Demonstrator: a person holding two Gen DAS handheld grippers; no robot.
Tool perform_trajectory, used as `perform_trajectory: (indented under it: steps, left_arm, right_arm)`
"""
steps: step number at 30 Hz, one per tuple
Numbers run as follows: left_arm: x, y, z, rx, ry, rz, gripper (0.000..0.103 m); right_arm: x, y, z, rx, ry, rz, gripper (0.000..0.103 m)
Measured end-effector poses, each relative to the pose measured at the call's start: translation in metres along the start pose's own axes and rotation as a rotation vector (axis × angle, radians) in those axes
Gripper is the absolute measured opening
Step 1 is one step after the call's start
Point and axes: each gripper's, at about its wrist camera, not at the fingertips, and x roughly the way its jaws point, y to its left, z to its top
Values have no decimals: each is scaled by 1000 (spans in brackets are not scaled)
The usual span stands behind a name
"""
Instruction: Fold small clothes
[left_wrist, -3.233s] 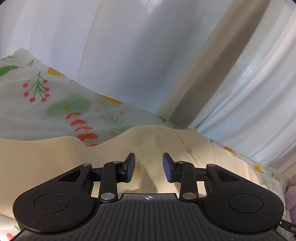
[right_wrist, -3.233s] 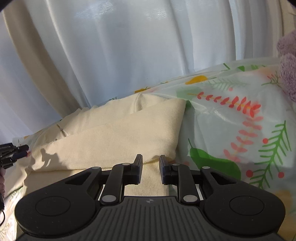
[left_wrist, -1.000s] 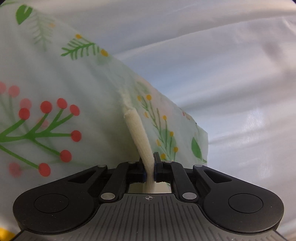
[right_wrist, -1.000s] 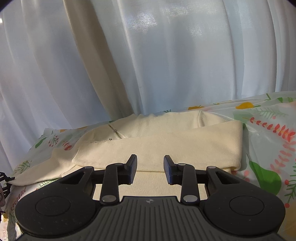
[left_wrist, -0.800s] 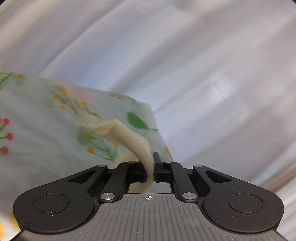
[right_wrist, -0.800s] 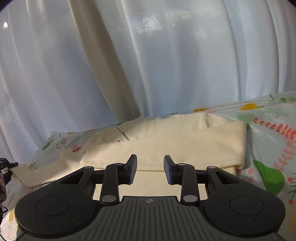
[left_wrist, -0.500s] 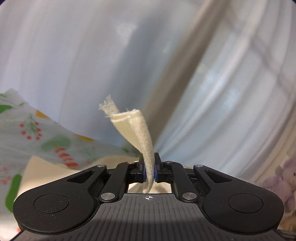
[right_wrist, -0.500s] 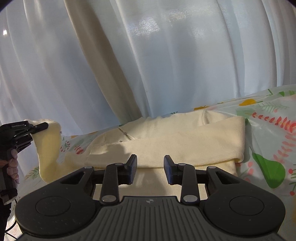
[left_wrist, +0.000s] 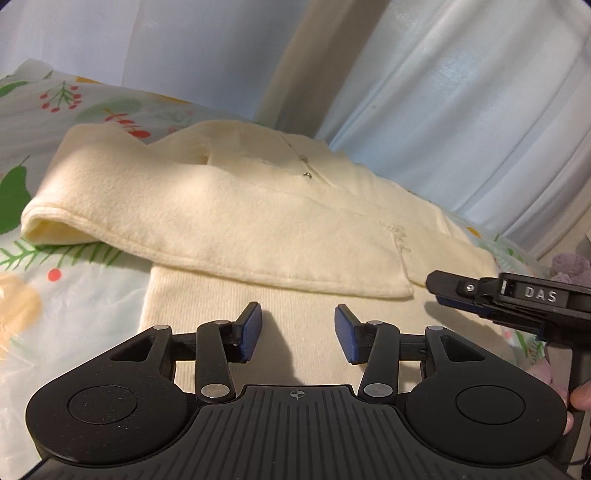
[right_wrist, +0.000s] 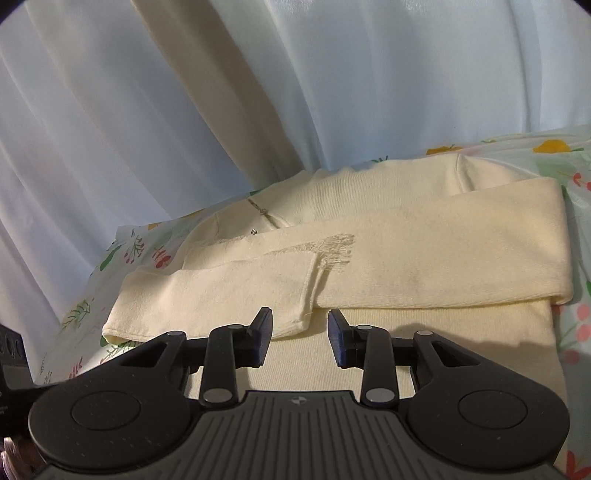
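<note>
Cream sweater lies with both sleeves folded across its body

The cream sweater rests on the floral sheet; the left gripper and right gripper hover over its hem, jaws spread, holding nothing, before pale curtains.

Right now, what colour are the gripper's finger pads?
Blue pads, clearest in the left wrist view.

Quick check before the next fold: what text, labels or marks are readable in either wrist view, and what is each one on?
"DAS": raised letters on the side of the right tongs' black body, seen at the right edge of the left wrist view.
Partial rounded characters on the black device at the left edge of the right wrist view: cut off, unreadable.
No label or print is visible on the cream sweater.
</note>
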Motion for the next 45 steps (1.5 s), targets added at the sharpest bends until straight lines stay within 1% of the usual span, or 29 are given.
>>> perform_trajectory:
  steps: [2, 5, 8, 9, 11, 12, 13, 14, 15, 17, 18, 20, 22, 24, 26, 27, 29, 31, 33, 34, 35, 37, 39, 41, 45]
  left_arm:
    - [-4, 4, 0, 3, -8, 6, 50]
    - [-5, 6, -1, -16, -19, -6, 52]
    - [-5, 8, -2, -27, -26, -15, 53]
    - [-4, 8, -2, -32, -27, -18, 53]
    - [-6, 10, -2, -42, -27, -22, 54]
    - [-7, 10, -1, -45, -25, -24, 54]
    - [-7, 10, 0, -45, -22, -24, 54]
    - [-8, 11, 1, -47, -21, -22, 53]
    - [-9, 12, 3, -52, -26, -13, 54]
    - [-11, 14, 6, -61, -41, 20, 54]
    - [-12, 17, 8, -67, -51, 33, 53]
    - [-12, 23, 12, -93, -61, 48, 53]
    - [-12, 31, 16, -125, -69, 50, 53]
    - [-12, 34, 19, -142, -74, 54, 52]
    - [-12, 35, 22, -138, -77, 54, 52]
    - [-12, 34, 23, -132, -77, 57, 52]
    - [-9, 32, 24, -123, -73, 63, 52]
    - [-7, 31, 24, -120, -66, 65, 52]
    - [-5, 29, 23, -112, -60, 71, 52]
    - [-4, 28, 23, -107, -60, 75, 52]
    - [-2, 27, 24, -100, -59, 80, 52]
    - [-2, 25, 24, -90, -62, 90, 52]
    - [0, 26, 25, -87, -62, 98, 52]
    - [1, 27, 25, -92, -64, 101, 52]
    - [2, 30, 26, -99, -62, 98, 52]
  right_arm:
    - [18, 0, 0, 25, 38, -13, 32]
    - [28, 6, 3, -1, 22, -22, 33]
    - [36, 9, 7, 22, 40, 21, 34]
    - [39, 10, 9, 18, 44, 24, 32]
    - [41, 14, 9, -18, 41, 10, 11]
    - [39, 17, 10, -36, 33, -2, 6]
    - [33, 21, 11, -65, 0, -7, 6]
    - [22, 26, 12, -113, -51, -14, 6]
    - [7, 32, 15, -174, -126, -40, 6]
    - [-17, 32, 24, -221, -245, -101, 6]
    - [-26, 25, 28, -211, -281, -137, 6]
    - [-34, 4, 33, -180, -304, -238, 6]
    - [-34, -25, 34, -117, -271, -307, 6]
    - [-30, -53, 32, -49, -217, -335, 6]
    - [-26, -72, 30, 16, -170, -306, 8]
    - [-25, -82, 28, 73, -152, -283, 11]
    - [-22, -91, 26, 138, -148, -248, 13]
    - [-19, -95, 28, 154, -158, -234, 13]
    - [-13, -89, 26, 130, -153, -225, 13]
    - [-12, -86, 28, 106, -147, -226, 8]
    - [-12, -77, 30, 51, -155, -255, 6]
    - [-20, -58, 31, -88, -227, -335, 6]
    - [-30, -47, 32, -170, -310, -414, 6]
    - [-33, -49, 33, -186, -331, -455, 6]
    - [-31, -67, 35, -171, -309, -519, 6]
